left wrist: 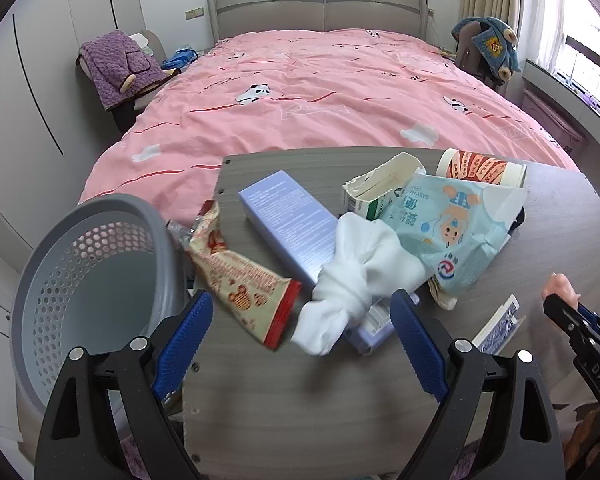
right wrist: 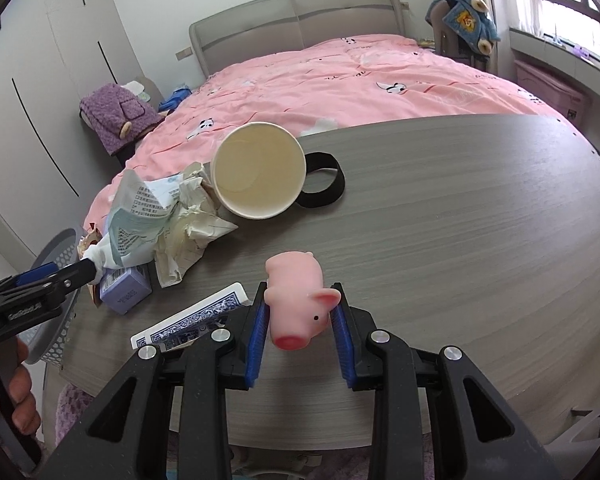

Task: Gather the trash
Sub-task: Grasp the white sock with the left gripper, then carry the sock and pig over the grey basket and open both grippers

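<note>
The table (right wrist: 440, 216) showed matt grey wood grain. Near its left edge, the basket (left wrist: 100, 264) was perforated grey plastic, the snack wrapper (left wrist: 240, 284) glossy foil, the white cloth (left wrist: 356, 276) soft. The pig (right wrist: 296, 300) looked smooth, rubbery; the cup (right wrist: 260, 170) was paper.

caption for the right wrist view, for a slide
Right gripper clamps a pink toy pig above the grey table, beside a tipped paper cup.

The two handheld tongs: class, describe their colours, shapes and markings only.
The left tongs and right tongs match: black plastic frames with triangular cut-outs, silver round rivets at the joints, and ribbed blue pads on each finger. White lettering marks each one's side, only partly legible. No cables or sleeves are visible.
</note>
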Tool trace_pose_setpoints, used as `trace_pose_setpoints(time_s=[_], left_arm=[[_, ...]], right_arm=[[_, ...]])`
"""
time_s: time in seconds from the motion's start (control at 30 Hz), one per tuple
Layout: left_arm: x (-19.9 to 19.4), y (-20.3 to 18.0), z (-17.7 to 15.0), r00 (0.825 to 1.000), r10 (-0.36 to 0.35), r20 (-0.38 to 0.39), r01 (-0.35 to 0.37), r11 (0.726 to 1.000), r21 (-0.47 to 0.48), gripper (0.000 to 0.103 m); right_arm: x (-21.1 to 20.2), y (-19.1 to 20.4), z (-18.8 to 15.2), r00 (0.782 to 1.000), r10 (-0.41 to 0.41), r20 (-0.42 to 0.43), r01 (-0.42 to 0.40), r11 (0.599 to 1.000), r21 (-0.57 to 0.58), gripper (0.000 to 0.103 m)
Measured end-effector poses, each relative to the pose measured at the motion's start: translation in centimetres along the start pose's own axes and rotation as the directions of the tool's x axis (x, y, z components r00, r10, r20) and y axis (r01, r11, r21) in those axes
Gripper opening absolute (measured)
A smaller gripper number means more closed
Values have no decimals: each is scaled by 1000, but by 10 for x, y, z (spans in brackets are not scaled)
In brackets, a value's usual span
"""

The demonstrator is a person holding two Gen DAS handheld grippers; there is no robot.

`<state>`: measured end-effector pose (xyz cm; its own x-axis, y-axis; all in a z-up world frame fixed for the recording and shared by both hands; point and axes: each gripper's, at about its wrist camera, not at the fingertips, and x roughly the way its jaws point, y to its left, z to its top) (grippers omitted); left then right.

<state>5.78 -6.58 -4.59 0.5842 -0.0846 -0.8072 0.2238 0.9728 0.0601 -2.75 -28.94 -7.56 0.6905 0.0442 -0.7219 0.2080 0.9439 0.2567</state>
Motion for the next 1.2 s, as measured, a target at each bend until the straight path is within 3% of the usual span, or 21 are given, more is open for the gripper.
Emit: trace_pose_setpoints(time_s=[0.13,0.2,0.43,0.6,0.83,1.2], left_arm=[[5,-9,5,1000,-5,14,4,1000,30,86],[5,-13,6,999,-18,26,17,999,40,81],[11,-14,5,998,-62,-9,63,997,51,30],[2,-4,4,996,-88,2,88,996,21,29],[-28,18,5,994,-84,73,86,996,-24,29],[-69,87,-10,986,42,160,-20,991,-135,29]], right_arm=[[2,-5,0,1000,6,-6,-6,1000,10,30],[2,-5,0,1000,9,-7,-8,1000,11,30],[2,-5,0,1000,6,-5,-6,1000,8,30],[-3,-1,2,1000,6,4,-6,1000,1,30],[-23,17,7,999,18,41,-17,999,-33,30],[-45,75,11,994,95,58,-88,989,-119,30]])
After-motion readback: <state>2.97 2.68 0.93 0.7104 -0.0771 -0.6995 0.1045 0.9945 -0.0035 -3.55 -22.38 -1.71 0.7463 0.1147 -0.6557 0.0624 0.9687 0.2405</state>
